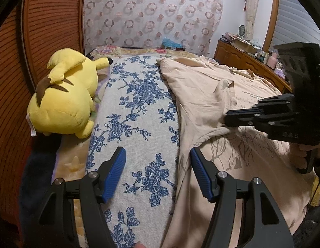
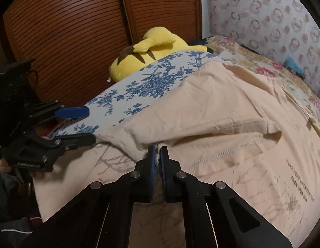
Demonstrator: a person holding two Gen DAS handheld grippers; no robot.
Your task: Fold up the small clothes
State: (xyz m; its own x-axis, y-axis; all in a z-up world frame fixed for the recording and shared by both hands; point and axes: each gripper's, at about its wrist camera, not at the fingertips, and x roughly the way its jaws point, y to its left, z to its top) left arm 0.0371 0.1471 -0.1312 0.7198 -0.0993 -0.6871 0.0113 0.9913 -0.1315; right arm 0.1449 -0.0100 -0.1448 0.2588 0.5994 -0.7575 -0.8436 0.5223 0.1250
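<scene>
We see a beige T-shirt (image 2: 211, 107) spread flat on a bed, lying partly over a white cloth with blue flowers (image 1: 137, 107). The shirt shows a grey branch print and dark lettering near its front. One short sleeve (image 2: 203, 128) is folded inward over the body of the shirt.

Right tool (image 2: 157, 155) is clenched on a pinch of the shirt fabric at the sleeve's edge; a bit of cloth shows between its blue pads. In the left wrist view the same tool (image 1: 228, 119) comes in from the right, tips on the shirt.

Left tool (image 1: 157, 173) is released, jaws wide apart, grasping nothing. It hangs over the shirt's near edge where it meets the floral cloth; one pad is over the cloth, the other over the shirt. We cannot tell if it touches.

A yellow plush toy (image 1: 64, 95) lies beside the floral cloth, against a slatted wooden door (image 2: 77, 31). A wooden dresser (image 1: 246, 62) with clutter stands beyond the bed.
</scene>
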